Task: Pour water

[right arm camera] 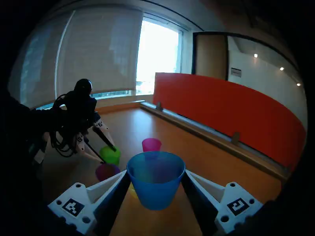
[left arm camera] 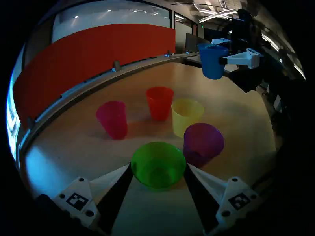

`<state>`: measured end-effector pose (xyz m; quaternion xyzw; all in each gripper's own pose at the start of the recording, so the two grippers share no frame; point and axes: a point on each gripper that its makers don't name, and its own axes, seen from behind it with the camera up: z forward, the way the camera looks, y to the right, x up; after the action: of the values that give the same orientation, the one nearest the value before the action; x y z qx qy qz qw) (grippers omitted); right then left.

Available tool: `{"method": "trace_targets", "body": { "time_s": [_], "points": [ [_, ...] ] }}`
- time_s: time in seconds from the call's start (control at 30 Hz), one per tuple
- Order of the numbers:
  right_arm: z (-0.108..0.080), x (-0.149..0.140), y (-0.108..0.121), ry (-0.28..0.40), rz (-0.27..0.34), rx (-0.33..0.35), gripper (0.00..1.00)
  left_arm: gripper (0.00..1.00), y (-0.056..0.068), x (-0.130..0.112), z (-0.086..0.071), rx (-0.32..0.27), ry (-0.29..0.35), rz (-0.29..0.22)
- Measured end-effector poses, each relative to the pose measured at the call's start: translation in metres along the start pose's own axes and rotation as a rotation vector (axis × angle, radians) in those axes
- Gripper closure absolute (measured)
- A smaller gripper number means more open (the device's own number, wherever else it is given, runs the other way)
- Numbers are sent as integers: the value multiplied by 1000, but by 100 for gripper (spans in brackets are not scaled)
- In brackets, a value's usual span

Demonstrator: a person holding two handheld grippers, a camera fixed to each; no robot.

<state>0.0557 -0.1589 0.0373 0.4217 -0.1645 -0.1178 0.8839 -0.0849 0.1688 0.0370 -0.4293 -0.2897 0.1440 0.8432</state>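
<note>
We have the blue cup point(right arm camera: 156, 185) clamped in our right gripper point(right arm camera: 156, 172), held upright well above the table point(left arm camera: 236, 118) — no pour yet. Our left gripper point(left arm camera: 158, 166) clasps the green cup point(left arm camera: 157, 157) standing on the table beside the purple cup point(left arm camera: 202, 141) — tipping is not yet done.

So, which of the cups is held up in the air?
The blue cup, between the right gripper's fingers, high above the table. The pink, red, yellow and purple cups stand on it.
</note>
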Motion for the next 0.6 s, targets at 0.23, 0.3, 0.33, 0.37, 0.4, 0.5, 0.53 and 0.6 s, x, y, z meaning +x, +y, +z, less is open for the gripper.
{"method": "trace_targets", "body": {
  "time_s": [0.23,0.3,0.33,0.37,0.4,0.5,0.53,0.6],
  "points": [
    [2,-2,-3,-4,0,4,10,12,0,-4,-1,-3,0,-5],
    [3,-2,-3,-5,-1,4,10,13,0,-5,-1,-3,0,-5],
    [3,-2,-4,-5,0,4,10,12,0,-5,-2,-4,-2,-5],
    [3,-2,-4,-5,0,4,11,12,0,-5,-2,-4,-3,-5],
    [4,-3,-4,-6,1,4,11,10,0,-5,-2,-5,-6,-5],
    [4,-3,-5,-7,6,6,11,6,0,-7,-3,-9,-16,-5],
    [5,-4,-5,-7,8,7,11,4,0,-8,-3,-8,-19,-5],
    [5,-5,-6,-9,10,7,11,3,-1,-10,-3,-5,-27,-5]
  ]
}}
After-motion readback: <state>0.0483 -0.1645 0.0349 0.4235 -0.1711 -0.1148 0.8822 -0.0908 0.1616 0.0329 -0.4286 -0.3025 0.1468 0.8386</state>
